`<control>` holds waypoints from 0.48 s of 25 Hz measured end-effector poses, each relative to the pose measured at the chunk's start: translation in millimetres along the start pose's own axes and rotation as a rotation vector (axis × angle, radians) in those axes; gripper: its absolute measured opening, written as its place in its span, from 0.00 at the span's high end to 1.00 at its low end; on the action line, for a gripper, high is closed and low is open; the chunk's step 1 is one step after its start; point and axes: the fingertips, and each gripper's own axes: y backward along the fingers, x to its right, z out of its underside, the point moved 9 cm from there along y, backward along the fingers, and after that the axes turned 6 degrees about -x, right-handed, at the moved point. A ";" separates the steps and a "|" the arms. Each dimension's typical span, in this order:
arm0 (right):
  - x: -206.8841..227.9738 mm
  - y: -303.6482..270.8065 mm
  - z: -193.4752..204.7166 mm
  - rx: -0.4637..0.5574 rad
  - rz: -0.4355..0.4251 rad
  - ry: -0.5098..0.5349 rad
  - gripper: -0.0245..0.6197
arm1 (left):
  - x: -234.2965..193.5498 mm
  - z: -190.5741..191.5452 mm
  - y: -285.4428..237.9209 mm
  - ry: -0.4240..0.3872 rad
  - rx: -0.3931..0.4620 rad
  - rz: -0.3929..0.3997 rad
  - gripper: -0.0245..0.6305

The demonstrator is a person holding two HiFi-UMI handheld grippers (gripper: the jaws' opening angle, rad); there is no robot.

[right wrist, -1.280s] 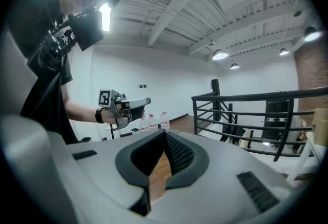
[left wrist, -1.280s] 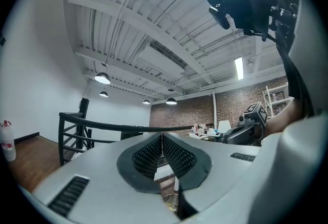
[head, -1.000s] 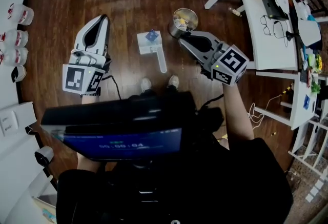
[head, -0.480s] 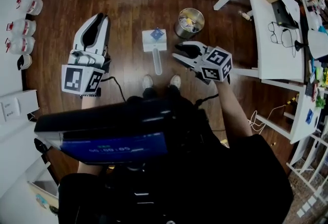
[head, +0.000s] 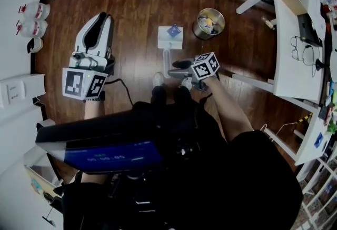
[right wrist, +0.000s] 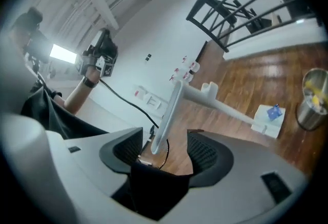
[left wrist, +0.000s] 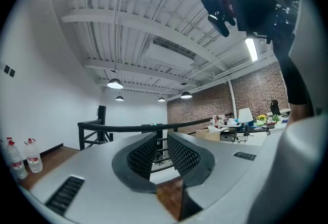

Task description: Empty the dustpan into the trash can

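The white dustpan [head: 170, 39] lies on the wooden floor with a small blue scrap in it, its long handle [head: 166, 58] running toward my feet. The metal trash can [head: 208, 21] stands just right of it. My right gripper [head: 175, 69] is low at the handle's end; its jaws have just been opening. In the right gripper view the handle [right wrist: 166, 115] rises between the wide-apart pads of the right gripper [right wrist: 165, 141], untouched by either, with the pan [right wrist: 270, 118] and trash can [right wrist: 312, 102] beyond. My left gripper [head: 103, 16] is held up at the left, its pads [left wrist: 182, 156] slightly apart around nothing.
Several water bottles [head: 37, 10] stand along the left wall. A white table [head: 295, 39] with clutter sits at the right. My shoes [head: 158, 79] are just below the dustpan handle. A black railing runs across the far edge of the floor.
The right gripper has dropped from beside the trash can down and left to the dustpan handle, rolling as it went, and its jaws have spread. The left gripper has stayed in place.
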 end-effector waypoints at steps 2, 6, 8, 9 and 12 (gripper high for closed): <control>10.5 -10.9 -6.1 0.021 -0.042 -0.054 0.53 | -1.1 -1.0 3.5 0.001 -0.006 -0.015 0.88; 22.2 -27.6 -25.9 0.080 -0.105 -0.125 0.53 | -4.5 0.8 13.8 0.010 -0.024 -0.052 0.88; 27.9 -36.0 -31.7 0.077 -0.148 -0.168 0.50 | -6.5 2.5 18.5 0.013 -0.036 -0.066 0.88; 30.0 -40.0 -34.1 0.067 -0.166 -0.185 0.48 | -7.5 3.2 20.4 0.015 -0.040 -0.072 0.88; 34.5 -48.8 -39.5 0.049 -0.204 -0.184 0.49 | -10.3 4.7 24.9 0.017 -0.051 -0.090 0.88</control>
